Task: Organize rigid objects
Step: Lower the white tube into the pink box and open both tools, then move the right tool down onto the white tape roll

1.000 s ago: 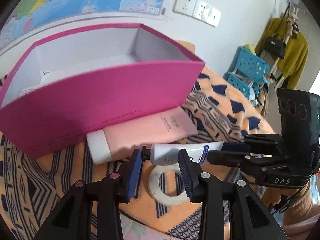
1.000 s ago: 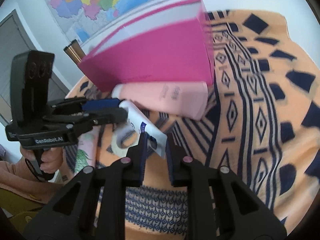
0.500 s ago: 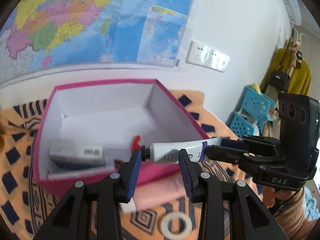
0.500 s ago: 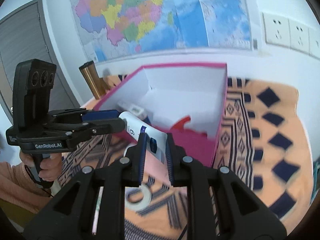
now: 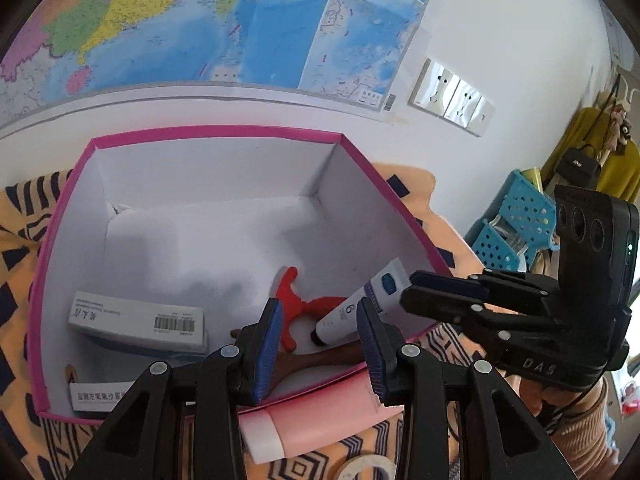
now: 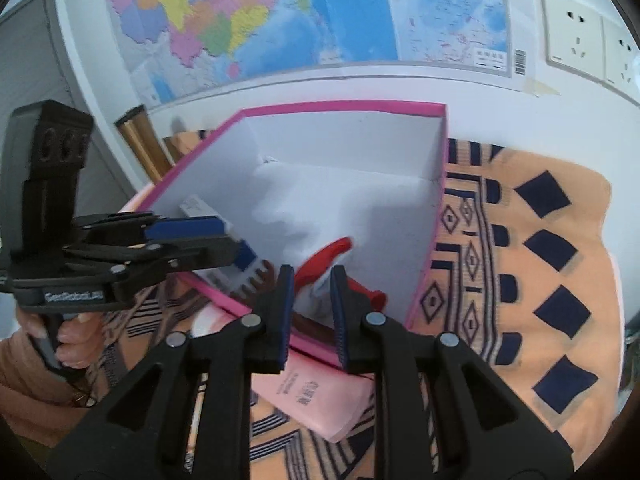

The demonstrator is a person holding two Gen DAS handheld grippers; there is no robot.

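Note:
A white tube [image 5: 344, 316] with a blue band hangs cap-down over the near right corner of the open pink box [image 5: 216, 132]. My right gripper [image 5: 408, 290] is shut on its flat tail end; in the right wrist view the tube [image 6: 316, 290] shows blurred between that gripper's [image 6: 312, 280] pads. My left gripper [image 5: 319, 312] stands partly open. The tube's cap shows in its gap, untouched by the pads. In the box lie a red piece [image 5: 296, 300], a brown wooden comb [image 5: 320, 360] and a white carton [image 5: 136, 320].
A pink tube [image 5: 320, 416] with a white cap lies on the orange patterned cloth [image 6: 520, 280] against the box's front wall [image 6: 420, 280]. A tape roll [image 5: 368, 468] lies nearer me. Blue baskets [image 5: 516, 224] stand off to the right, a gold cylinder [image 6: 140, 140] behind the box.
Both grippers rose from the cloth and moved forward over the box, carrying the tube. The tube, level before, now tilts cap-down into the box.

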